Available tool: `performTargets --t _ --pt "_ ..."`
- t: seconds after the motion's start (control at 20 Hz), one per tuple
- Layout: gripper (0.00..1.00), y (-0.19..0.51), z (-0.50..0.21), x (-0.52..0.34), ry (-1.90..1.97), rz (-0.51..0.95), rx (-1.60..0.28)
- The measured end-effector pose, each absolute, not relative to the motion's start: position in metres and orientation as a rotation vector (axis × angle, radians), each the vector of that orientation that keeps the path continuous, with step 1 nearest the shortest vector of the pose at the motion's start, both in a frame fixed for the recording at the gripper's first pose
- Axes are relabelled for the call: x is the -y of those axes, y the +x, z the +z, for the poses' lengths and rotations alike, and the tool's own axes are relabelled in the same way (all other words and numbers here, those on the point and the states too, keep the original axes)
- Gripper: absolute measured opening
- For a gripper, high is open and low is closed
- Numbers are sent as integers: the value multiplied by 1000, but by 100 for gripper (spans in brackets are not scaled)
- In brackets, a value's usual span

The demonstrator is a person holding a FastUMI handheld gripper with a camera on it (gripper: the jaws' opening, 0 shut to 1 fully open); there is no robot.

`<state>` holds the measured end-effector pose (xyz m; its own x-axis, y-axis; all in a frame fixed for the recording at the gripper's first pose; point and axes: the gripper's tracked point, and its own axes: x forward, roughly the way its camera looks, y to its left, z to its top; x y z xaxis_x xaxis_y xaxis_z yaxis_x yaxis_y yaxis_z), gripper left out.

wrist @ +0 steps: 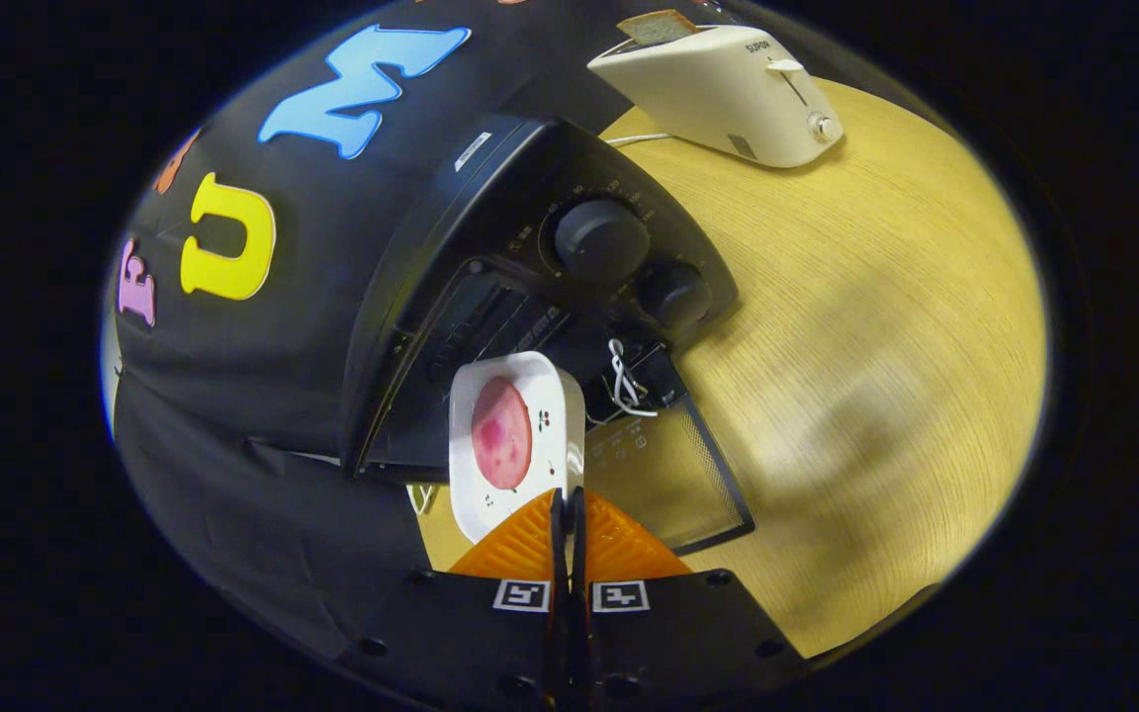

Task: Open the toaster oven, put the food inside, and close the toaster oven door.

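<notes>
Wood-grain tabletop (876,326) spreads beneath your tilted gripper (567,504). You have its fingers pressed nearly together, pinching the near rim of a white dish (555,396) carrying a pink slice of food (501,432). Just beyond, the dish hangs over the lowered glass door (673,475) at the mouth of the black toaster oven (490,247). Farther right, well apart, stands a cream toaster (728,94) with bread (657,26) in its slot.

Toaster oven (530,247) mouth open beyond plate (515,445).

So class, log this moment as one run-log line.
gripper: shut on plate | food: on plate | oven door: open | plate: at oven opening | door: not yet closed
</notes>
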<state>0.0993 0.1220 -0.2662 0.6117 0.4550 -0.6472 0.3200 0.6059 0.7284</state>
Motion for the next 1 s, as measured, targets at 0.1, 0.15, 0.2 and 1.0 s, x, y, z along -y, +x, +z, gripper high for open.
performTargets --t 0.1,0.15,0.2,1.0 --pt "2 115 -268 -124 980 78 -921" --pt "2 124 -270 -124 997 59 -909" --pt "2 131 -272 -126 1021 48 -895" --pt "2 187 -282 -190 1220 -105 -745"
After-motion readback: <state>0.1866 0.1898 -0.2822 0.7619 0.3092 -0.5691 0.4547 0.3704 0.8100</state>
